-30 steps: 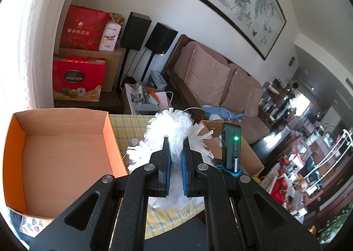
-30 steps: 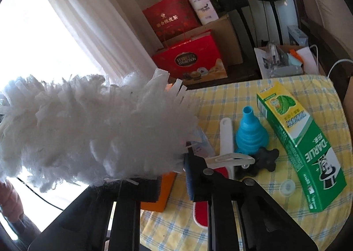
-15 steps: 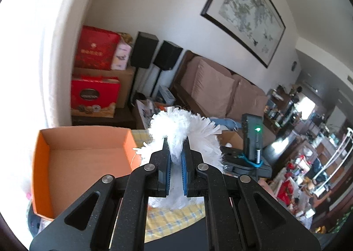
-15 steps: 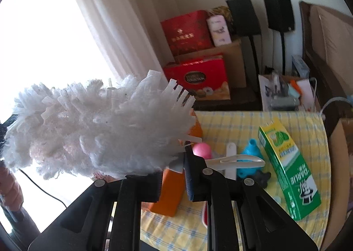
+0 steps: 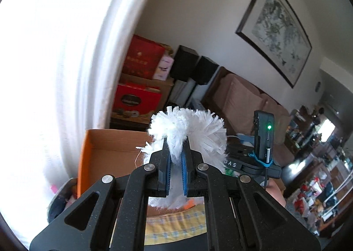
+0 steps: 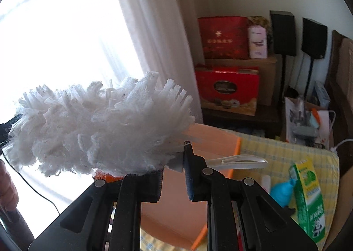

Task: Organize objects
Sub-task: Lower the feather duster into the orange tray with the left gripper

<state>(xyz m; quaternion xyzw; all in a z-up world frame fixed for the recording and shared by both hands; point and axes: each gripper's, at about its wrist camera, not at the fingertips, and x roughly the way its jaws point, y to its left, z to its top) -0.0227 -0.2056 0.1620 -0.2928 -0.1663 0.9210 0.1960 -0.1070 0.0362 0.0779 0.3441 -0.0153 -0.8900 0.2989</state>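
Your left gripper (image 5: 175,158) jaws are clenched on the white duster (image 5: 187,131); your right gripper (image 6: 174,176) jaws clamp its plastic handle (image 6: 238,161); the duster hangs above the orange cardboard box (image 6: 211,138), on the yellow-checked counter (image 6: 286,151) beside a green carton (image 6: 308,198).

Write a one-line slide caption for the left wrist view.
Left gripper clamps the white fluffy duster above the open orange cardboard box, sofa and framed painting behind.
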